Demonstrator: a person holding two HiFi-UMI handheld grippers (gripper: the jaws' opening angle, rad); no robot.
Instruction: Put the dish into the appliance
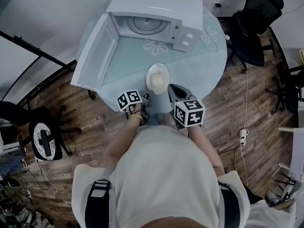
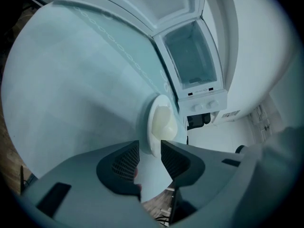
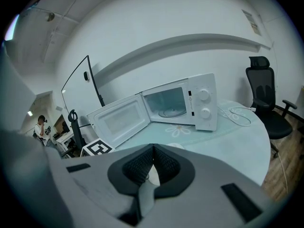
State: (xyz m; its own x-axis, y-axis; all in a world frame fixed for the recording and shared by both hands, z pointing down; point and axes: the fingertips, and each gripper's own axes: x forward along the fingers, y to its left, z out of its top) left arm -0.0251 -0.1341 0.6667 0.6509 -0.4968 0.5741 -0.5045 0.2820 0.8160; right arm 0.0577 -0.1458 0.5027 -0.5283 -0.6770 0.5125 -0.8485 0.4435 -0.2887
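A small white dish [image 1: 157,77] holding something pale sits on the round glass table [image 1: 204,70], in front of the white microwave [image 1: 142,25]. The microwave's door [image 1: 95,53] hangs wide open to the left, and the glass turntable shows inside. My left gripper [image 1: 145,99] is just short of the dish's near left rim. In the left gripper view the dish [image 2: 161,122] lies straight ahead, its near rim at the tips of my left gripper [image 2: 149,152], which is open and not pressing on it. My right gripper [image 1: 172,89] hovers at the dish's near right side. My right gripper [image 3: 152,151] is shut and empty.
A white cable [image 1: 211,34] lies coiled on the table right of the microwave. A black office chair [image 1: 256,27] stands beyond the table at the right and another black chair [image 1: 45,139] at the left. A power strip [image 1: 243,136] lies on the wooden floor.
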